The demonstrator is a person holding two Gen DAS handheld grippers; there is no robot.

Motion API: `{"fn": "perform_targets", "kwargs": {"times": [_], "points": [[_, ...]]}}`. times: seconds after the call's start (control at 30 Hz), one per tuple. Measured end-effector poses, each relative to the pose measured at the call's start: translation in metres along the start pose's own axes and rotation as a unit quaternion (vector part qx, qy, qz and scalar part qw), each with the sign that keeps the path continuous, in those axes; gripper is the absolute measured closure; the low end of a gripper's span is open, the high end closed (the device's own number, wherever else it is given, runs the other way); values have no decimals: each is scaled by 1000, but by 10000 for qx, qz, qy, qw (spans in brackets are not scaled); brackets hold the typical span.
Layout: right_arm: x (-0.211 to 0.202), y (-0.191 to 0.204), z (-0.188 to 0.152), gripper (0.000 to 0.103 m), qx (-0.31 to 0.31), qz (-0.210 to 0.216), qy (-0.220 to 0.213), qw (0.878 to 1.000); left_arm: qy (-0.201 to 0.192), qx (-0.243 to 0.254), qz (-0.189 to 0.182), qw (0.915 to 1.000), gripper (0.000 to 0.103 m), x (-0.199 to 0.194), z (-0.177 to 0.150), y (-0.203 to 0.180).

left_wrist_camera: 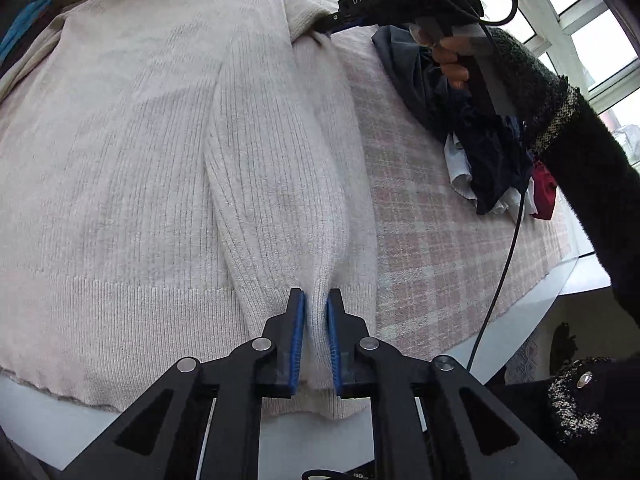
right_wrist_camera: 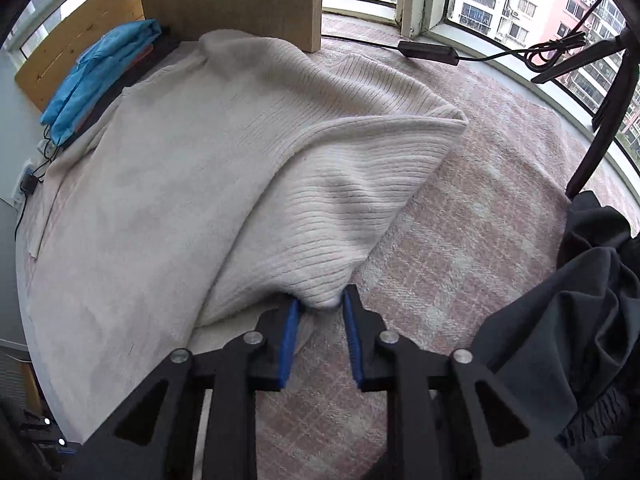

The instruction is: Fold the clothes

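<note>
The cream ribbed sweater (left_wrist_camera: pixel 120 160) lay spread across the pink plaid blanket (left_wrist_camera: pixel 440 220), filling the left wrist view from 9 o'clock to centre. One sleeve (left_wrist_camera: pixel 272 160) was folded lengthwise over the body, running from about 12 o'clock down to 6. The left gripper (left_wrist_camera: pixel 316 340) held that sleeve's cuff end, its blue pads (left_wrist_camera: pixel 298 344) drawn narrow with knit pinched between them. In the right wrist view the right gripper (right_wrist_camera: pixel 320 332) had a bunched fold of the sweater's shoulder (right_wrist_camera: pixel 320 216) at its tips, lifted off the blanket; the jaws stood a little wider, with fabric between them, apparently gripped.

By my judgement the fold was at an early stage: one sleeve brought in and the side being turned over, with the far side, the other sleeve and the crosswise folds left to do.

Further out, a heap of dark unfolded clothes (left_wrist_camera: pixel 480 140) waited at 3 o'clock in the left view, and a folded blue garment (right_wrist_camera: pixel 100 76) sat at 10 o'clock in the right view, beside a wooden board (right_wrist_camera: pixel 228 0).
</note>
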State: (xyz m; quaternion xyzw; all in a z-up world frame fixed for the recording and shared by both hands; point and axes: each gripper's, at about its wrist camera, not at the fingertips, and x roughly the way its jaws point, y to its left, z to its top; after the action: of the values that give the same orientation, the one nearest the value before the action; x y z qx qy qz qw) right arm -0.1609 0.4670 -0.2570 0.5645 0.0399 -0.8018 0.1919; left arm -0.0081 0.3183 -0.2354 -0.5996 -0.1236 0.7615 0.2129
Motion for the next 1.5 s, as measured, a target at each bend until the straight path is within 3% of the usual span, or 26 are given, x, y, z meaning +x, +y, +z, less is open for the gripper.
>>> {"fn": "perform_targets", "kwargs": {"times": [0.03, 0.1, 0.13, 0.17, 0.2, 0.23, 0.27, 0.33, 0.43, 0.5, 0.57, 0.73, 0.83, 0.9, 0.97, 1.03, 1.07, 1.1, 1.17, 1.23, 1.27, 1.3, 1.4, 1.5], "points": [[-3, -1, -2, 93, -34, -23, 5, 10000, -107, -155, 12, 9998, 98, -11, -1, 8], [-11, -3, -7, 93, -184, -93, 10, 9998, -400, -312, 514, 9974, 96, -37, -4, 23], [-15, -7, -10, 93, -166, -112, -3, 9998, -528, -565, 878, 9931, 90, -49, -5, 36], [-18, -11, -13, 93, -131, -128, -20, 9998, -564, -814, 1242, 9873, 73, -55, -8, 49], [-19, -14, -14, 92, -104, -158, 15, 9998, -577, -1054, 1601, 9798, 65, -61, -10, 62], [-18, -16, -15, 92, -78, -190, 59, 9998, -589, -1291, 1957, 9704, 61, -67, -13, 75], [-18, -18, -17, 92, -82, -319, 74, 9994, -561, -1298, 2016, 9692, 61, -67, -14, 78], [-17, -17, -18, 92, -168, -516, 53, 9985, -525, -1139, 1968, 9724, 61, -66, -15, 73], [-21, -14, -18, 92, -207, -391, -69, 9990, -499, -327, 1619, 9850, 55, -52, -7, 35], [-26, -7, -18, 87, -352, -338, -186, 9986, -382, 322, 1850, 9815, 47, -34, -2, 11], [-25, 1, -18, 83, -566, -387, -181, 9975, -267, 707, 2297, 9703, 48, -18, 5, 2], [-15, 16, -20, 82, -977, -675, -68, 9929, -221, 646, 1980, 9778, 48, -32, 23, 31], [-9, 9, -18, 82, -810, -542, -9, 9952, -91, 593, 1770, 9824, 49, -36, 25, 48], [-6, 6, -17, 82, -764, -498, -3, 9958, 124, 611, 1814, 9814, 55, -28, 25, 55], [-4, 7, -17, 82, -813, -529, -15, 9953, 317, 696, 1809, 9805, 69, -18, 24, 56], [-2, 8, -17, 82, -823, -543, -22, 9951, 228, 897, 1777, 9797, 78, -15, 21, 49], [-2, 8, -17, 82, -811, -553, -26, 9952, 178, 978, 1748, 9796, 91, -14, 20, 45], [-1, 8, -16, 82, -798, -563, -29, 9952, 138, 1044, 1713, 9796, 96, -13, 19, 41], [2, 7, -16, 82, -770, -517, 7, 9957, 98, 1005, 1705, 9802, 98, -14, 18, 40], [3, 5, -16, 88, -758, -405, 10, 9963, -79, 586, 1483, 9872, 98, -30, 21, 51], [3, 4, -17, 97, -759, -407, 21, 9963, -251, 303, 1376, 9897, 99, -42, 22, 59], [3, 2, -18, 97, -764, -423, 36, 9962, -422, 19, 1269, 9910, 98, -55, 23, 67], [3, -1, -20, 99, -777, -469, 81, 9958, -659, -469, 1475, 9858, 98, -77, 22, 105], [1, -4, -21, 99, -774, -486, 115, 9957, -380, -747, 2087, 9744, 96, -68, 20, 126]]}}
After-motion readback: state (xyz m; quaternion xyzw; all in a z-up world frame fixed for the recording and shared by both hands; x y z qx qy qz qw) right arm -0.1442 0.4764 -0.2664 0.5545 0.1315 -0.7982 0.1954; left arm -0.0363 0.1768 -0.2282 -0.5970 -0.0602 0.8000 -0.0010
